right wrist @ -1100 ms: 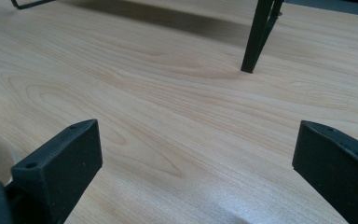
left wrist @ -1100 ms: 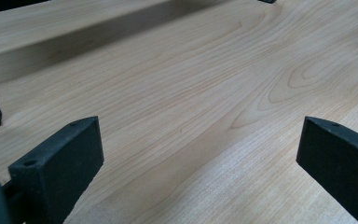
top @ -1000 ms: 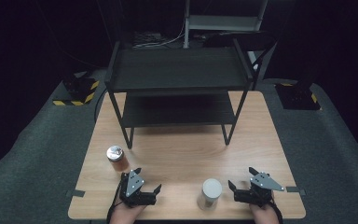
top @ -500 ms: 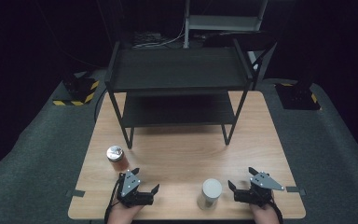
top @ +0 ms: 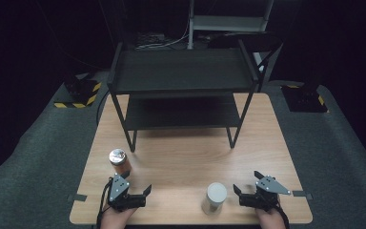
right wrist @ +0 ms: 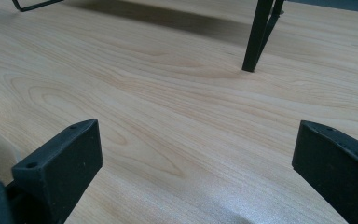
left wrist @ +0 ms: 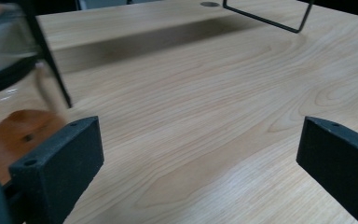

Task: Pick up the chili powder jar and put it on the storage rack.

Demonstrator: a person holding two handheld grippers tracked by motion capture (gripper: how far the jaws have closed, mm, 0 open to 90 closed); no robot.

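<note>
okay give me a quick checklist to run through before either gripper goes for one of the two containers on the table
1. Left gripper open, nothing between its jaws: ok.
2. Right gripper open, nothing held: ok.
3. Brown jar upright, just beyond the left gripper and apart from it: ok.
4. White cup upright, beside the right gripper, no contact: ok.
5. Bare table between the containers and the shelf rack: ok.
6. Jar lid tight: cannot tell.

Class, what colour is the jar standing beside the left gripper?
Orange-brown, with a silvery lid; the jar shows best in the high view.
</note>
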